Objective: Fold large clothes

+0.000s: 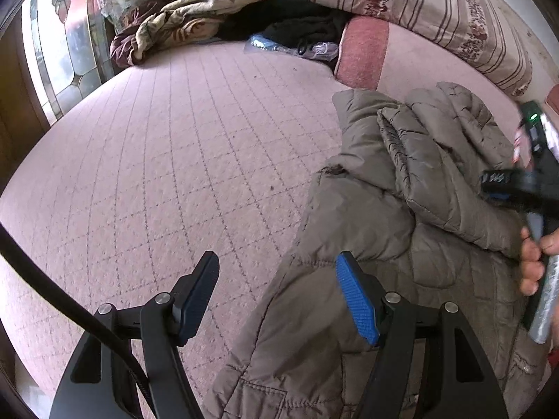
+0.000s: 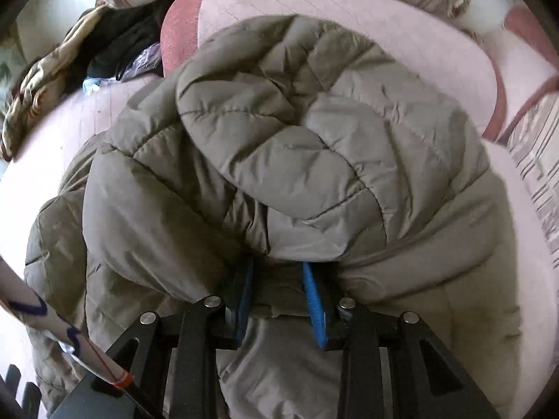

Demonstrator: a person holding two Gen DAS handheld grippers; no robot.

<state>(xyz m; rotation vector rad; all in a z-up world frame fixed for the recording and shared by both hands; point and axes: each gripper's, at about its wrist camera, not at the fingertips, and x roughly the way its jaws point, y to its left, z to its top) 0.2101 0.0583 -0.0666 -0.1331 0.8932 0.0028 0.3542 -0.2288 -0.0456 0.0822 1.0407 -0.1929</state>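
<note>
No readable text, label or number anywhere

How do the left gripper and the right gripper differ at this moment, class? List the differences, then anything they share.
The left gripper stands wide open; the right gripper has its jaws much closer together. The left gripper holds nothing, one finger over the pink bedcover and one at the coat's edge; the right gripper has a fold of the grey-brown padded coat between its fingers. Both have black frames with blue pads.

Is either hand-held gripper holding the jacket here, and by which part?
Left hand-held gripper holds nothing, jaws open. Right hand-held gripper has a fold of the padded jacket between its pads; a firm grip cannot be told.
</note>
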